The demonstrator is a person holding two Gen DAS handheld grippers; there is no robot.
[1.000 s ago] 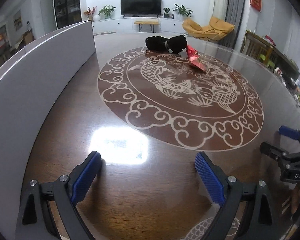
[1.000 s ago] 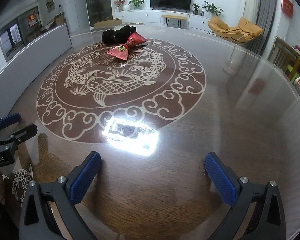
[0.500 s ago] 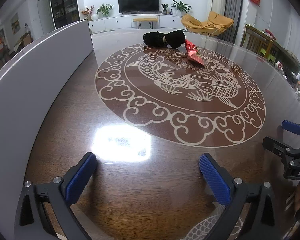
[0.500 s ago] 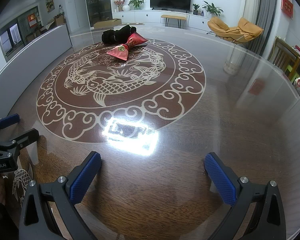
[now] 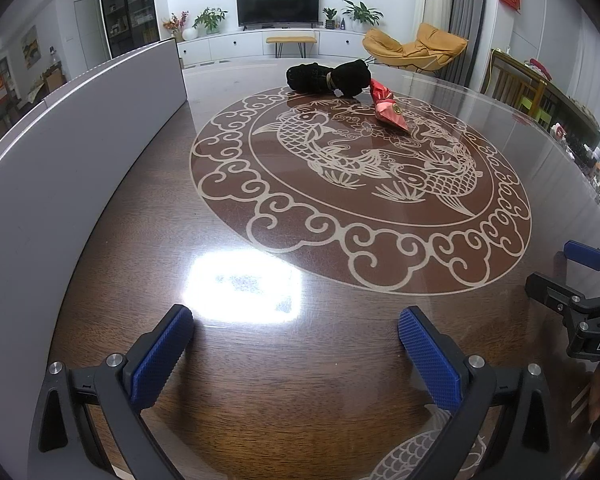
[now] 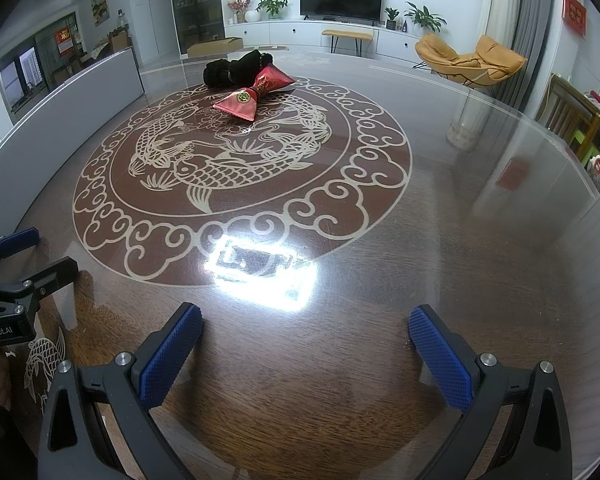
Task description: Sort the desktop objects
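Note:
A black rolled cloth bundle (image 5: 327, 77) lies at the far side of the round table, with a red bow-shaped packet (image 5: 387, 106) touching its right end. Both also show in the right wrist view: the bundle (image 6: 236, 69) and the packet (image 6: 256, 94). My left gripper (image 5: 296, 330) is open and empty, low over the near table edge, far from both objects. My right gripper (image 6: 306, 330) is open and empty, also near the front edge. Each gripper shows at the side of the other's view.
The glass-topped wooden table (image 5: 260, 380) has a fish medallion (image 5: 360, 184) in its middle. A long grey panel (image 5: 80, 152) stands along the table's left side. Orange chair (image 5: 416, 46) and TV cabinet stand beyond the table.
The left wrist view has tilted up a little, so the bundle and packet sit slightly nearer and lower in frame. The right gripper has barely moved. Both stay open.

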